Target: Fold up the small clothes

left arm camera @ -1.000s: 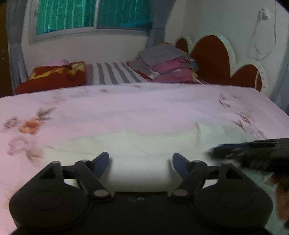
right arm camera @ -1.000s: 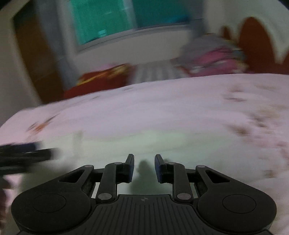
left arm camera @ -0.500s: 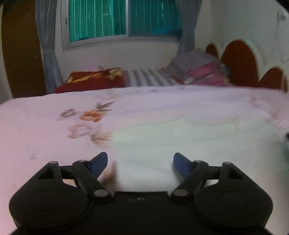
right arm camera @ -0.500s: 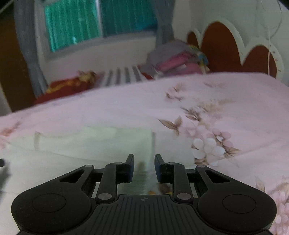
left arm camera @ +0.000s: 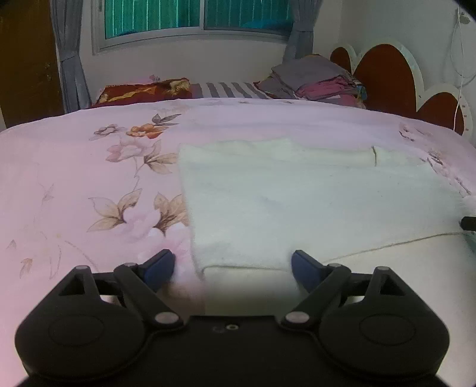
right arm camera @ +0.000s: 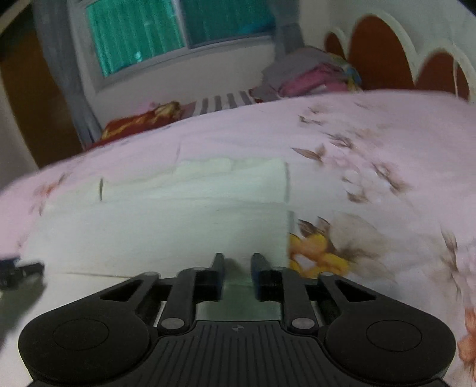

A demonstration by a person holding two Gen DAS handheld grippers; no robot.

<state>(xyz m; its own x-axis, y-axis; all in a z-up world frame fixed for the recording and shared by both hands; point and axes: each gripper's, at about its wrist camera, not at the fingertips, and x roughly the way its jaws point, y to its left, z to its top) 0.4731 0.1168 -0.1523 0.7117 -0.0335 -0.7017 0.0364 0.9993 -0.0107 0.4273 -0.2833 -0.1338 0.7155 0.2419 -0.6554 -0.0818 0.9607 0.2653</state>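
I see the pale green cloth (left arm camera: 297, 193) lying flat on the floral bedsheet (left arm camera: 74, 178), with one fold line across its near part, so I judge the folding is only begun. My left gripper (left arm camera: 232, 265) stands wide open over the near left corner, holding nothing. My right gripper (right arm camera: 236, 268) is at the near right corner, its jaws nearly together; whether they pinch the cloth, I cannot tell.

Home bedroom.
A bed (left arm camera: 74, 166) with floral pink cover, scalloped headboard (left arm camera: 383, 77), curtained window (left arm camera: 193, 18), pillows (left arm camera: 142, 90) and stacked folded clothes (left arm camera: 315, 80).
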